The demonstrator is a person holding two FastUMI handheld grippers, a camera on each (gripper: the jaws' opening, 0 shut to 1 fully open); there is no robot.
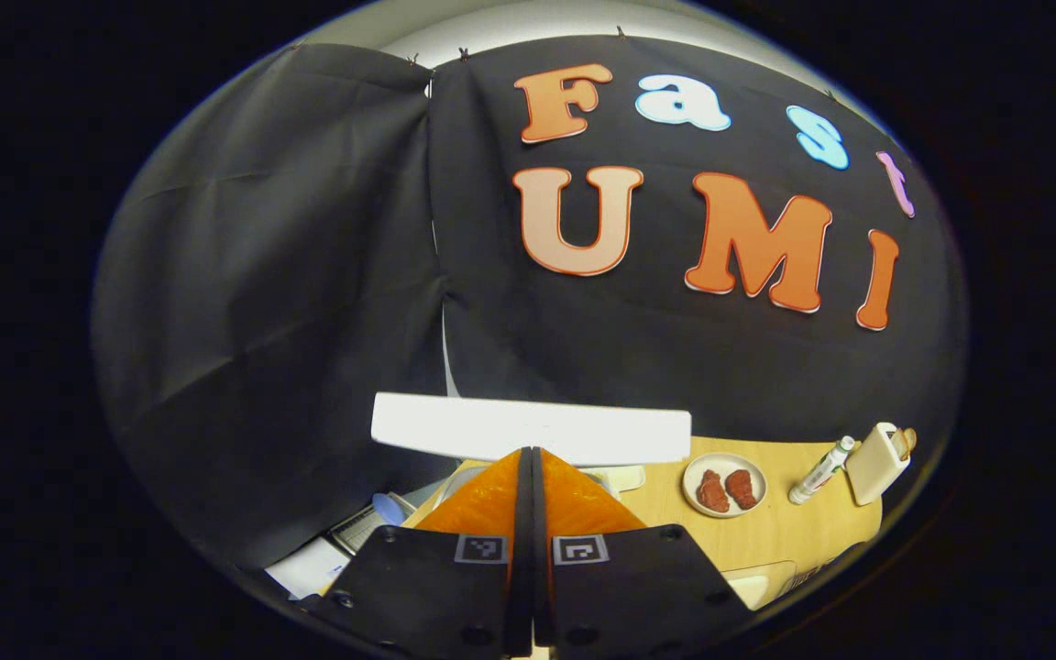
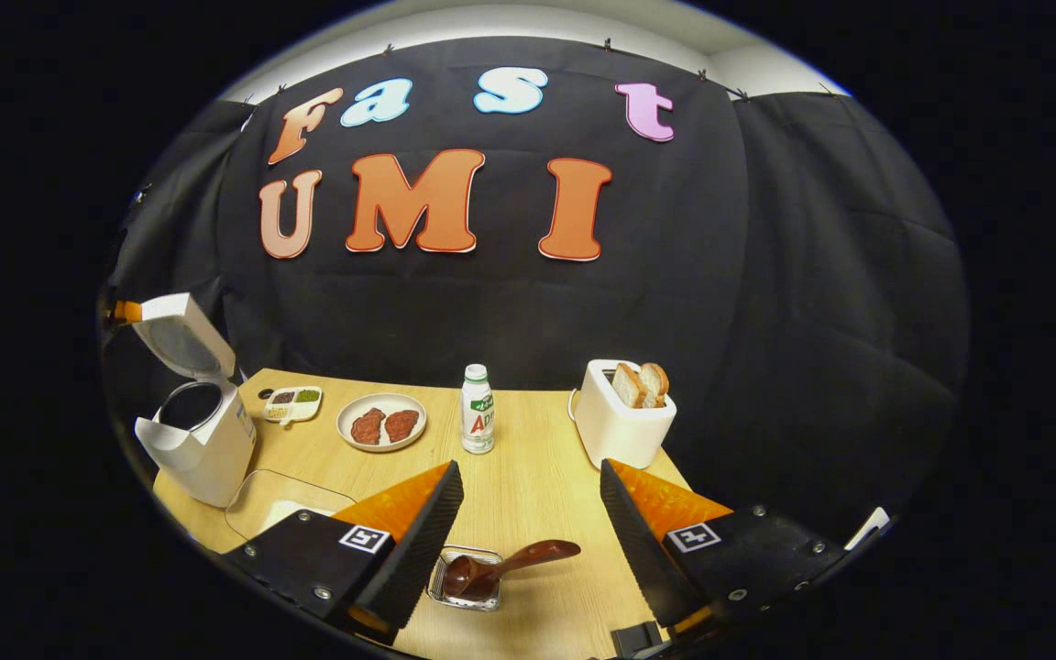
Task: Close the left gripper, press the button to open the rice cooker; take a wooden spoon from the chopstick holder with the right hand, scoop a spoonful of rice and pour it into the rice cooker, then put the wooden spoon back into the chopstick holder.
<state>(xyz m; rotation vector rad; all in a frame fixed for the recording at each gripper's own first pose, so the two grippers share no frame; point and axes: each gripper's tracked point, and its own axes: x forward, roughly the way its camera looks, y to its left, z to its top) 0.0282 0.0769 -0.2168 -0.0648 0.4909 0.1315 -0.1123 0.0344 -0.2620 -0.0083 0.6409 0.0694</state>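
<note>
In the right gripper view the white rice cooker [image 2: 203, 440] stands at the table's left with its lid [image 2: 178, 335] raised and the dark pot showing. A dark wooden spoon [image 2: 505, 564] rests in the small mesh chopstick holder [image 2: 466, 587], its handle pointing right. My right gripper [image 2: 529, 472] hovers open above it, one finger on each side, touching nothing. In the left gripper view my left gripper [image 1: 533, 454] is shut with nothing between its fingers, just below the white edge of the raised lid [image 1: 528, 429].
A plate of red meat [image 2: 381, 422], a small white bottle [image 2: 478, 408] and a white toaster with bread [image 2: 620, 417] stand along the back. A small dish of grains [image 2: 292, 401] sits by the cooker. A clear shallow tray [image 2: 276, 500] lies in front of it.
</note>
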